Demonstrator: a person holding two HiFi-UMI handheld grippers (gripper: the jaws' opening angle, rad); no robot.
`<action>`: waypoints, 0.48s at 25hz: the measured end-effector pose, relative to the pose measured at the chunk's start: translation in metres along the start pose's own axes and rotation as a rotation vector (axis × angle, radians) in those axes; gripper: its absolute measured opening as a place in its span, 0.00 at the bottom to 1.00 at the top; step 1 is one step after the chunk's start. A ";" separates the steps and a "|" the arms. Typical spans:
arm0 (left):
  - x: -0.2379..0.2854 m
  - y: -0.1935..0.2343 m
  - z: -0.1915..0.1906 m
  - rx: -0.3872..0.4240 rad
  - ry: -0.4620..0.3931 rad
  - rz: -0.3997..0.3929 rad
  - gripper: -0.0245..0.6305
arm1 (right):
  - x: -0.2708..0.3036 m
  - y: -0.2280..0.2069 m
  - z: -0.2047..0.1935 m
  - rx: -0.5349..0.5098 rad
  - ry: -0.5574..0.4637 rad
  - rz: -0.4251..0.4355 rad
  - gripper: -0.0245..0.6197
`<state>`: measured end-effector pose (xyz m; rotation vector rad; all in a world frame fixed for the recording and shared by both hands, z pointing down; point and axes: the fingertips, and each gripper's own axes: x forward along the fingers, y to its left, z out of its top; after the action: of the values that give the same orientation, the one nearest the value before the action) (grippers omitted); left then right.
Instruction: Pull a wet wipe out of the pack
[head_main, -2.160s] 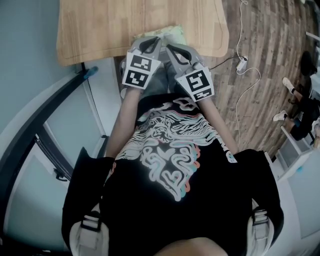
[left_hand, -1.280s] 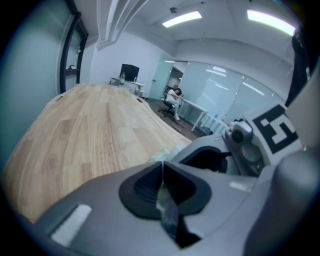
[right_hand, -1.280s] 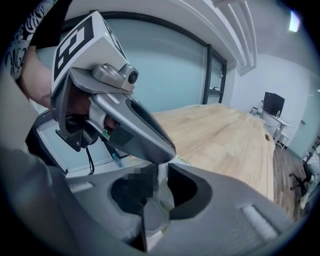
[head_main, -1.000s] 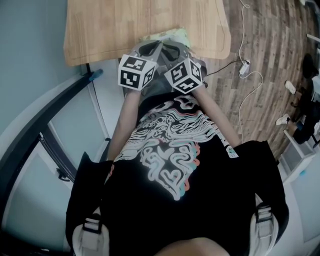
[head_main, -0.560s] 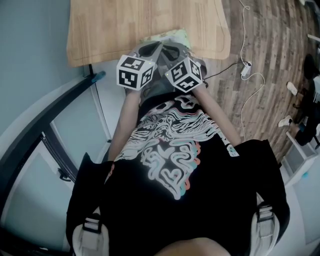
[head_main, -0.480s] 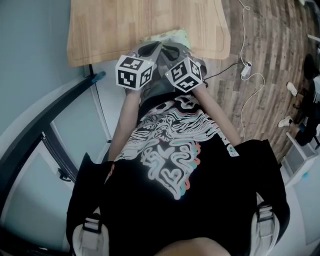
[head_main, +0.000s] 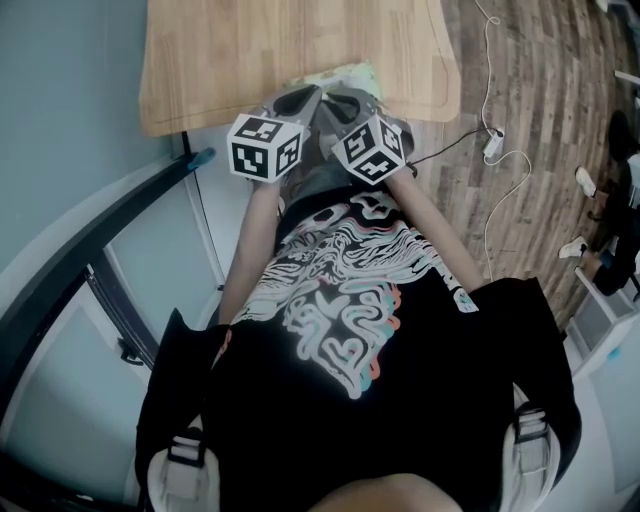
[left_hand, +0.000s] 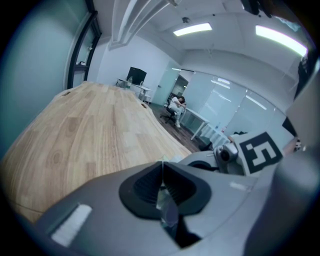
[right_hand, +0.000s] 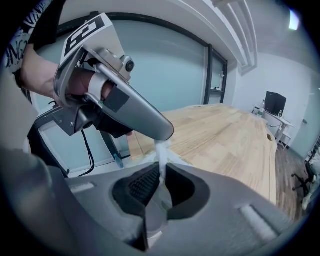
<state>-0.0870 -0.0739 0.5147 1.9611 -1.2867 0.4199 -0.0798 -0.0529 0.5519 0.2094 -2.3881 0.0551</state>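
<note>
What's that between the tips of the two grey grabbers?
A white wet wipe, stretched to a narrow strip, runs from the left gripper into the right gripper; the right gripper view shows it.

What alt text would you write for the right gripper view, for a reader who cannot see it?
The right hand-held gripper is shut on a white wet wipe, and the left hand-held gripper pinches the same strip just above it. A long wooden table stretches behind them.

Table (head_main: 250, 60): was light wood, round-cornered.
Floor (head_main: 545, 90): was brown planking.
Cable (head_main: 487, 205): white, lay looped on floor.
</note>
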 end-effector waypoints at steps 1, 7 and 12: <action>0.000 -0.001 0.000 0.001 0.000 0.000 0.03 | 0.000 0.000 -0.001 0.001 0.000 0.001 0.09; -0.003 0.003 0.003 -0.002 -0.017 0.014 0.03 | 0.003 -0.001 -0.003 0.009 0.005 0.011 0.09; -0.008 0.008 0.005 -0.010 -0.024 0.025 0.03 | 0.004 0.001 -0.004 0.009 0.013 0.019 0.09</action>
<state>-0.0983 -0.0742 0.5097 1.9494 -1.3271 0.4023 -0.0795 -0.0524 0.5577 0.1905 -2.3777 0.0760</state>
